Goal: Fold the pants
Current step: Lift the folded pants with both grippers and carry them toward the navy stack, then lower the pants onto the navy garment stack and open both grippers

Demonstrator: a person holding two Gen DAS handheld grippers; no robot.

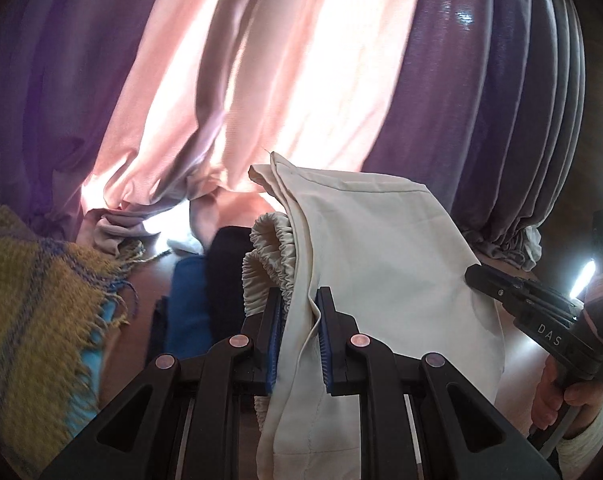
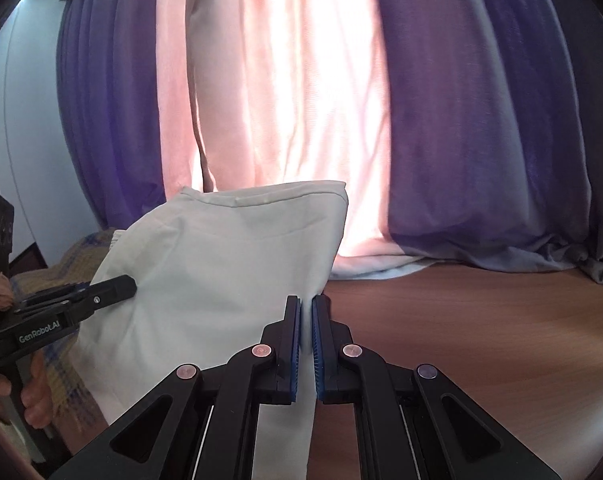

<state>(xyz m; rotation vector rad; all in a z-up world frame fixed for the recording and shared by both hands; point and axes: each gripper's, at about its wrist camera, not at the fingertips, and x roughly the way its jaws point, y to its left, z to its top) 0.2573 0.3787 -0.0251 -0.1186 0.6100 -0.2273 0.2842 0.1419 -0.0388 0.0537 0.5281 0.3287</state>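
The cream pants (image 1: 373, 248) hang lifted above the wooden table, held by both grippers. My left gripper (image 1: 299, 300) is shut on the pants near their gathered elastic waistband (image 1: 267, 256). My right gripper (image 2: 306, 304) is shut on the opposite edge of the pants (image 2: 221, 264). The right gripper also shows in the left wrist view (image 1: 477, 276) at the cloth's right edge. The left gripper shows in the right wrist view (image 2: 121, 286) at the cloth's left side.
Purple and pink curtains (image 2: 301, 100) hang close behind the wooden table (image 2: 481, 328). A yellow and blue fringed woven cloth (image 1: 33, 304) lies at left, next to dark blue clothes (image 1: 193, 300).
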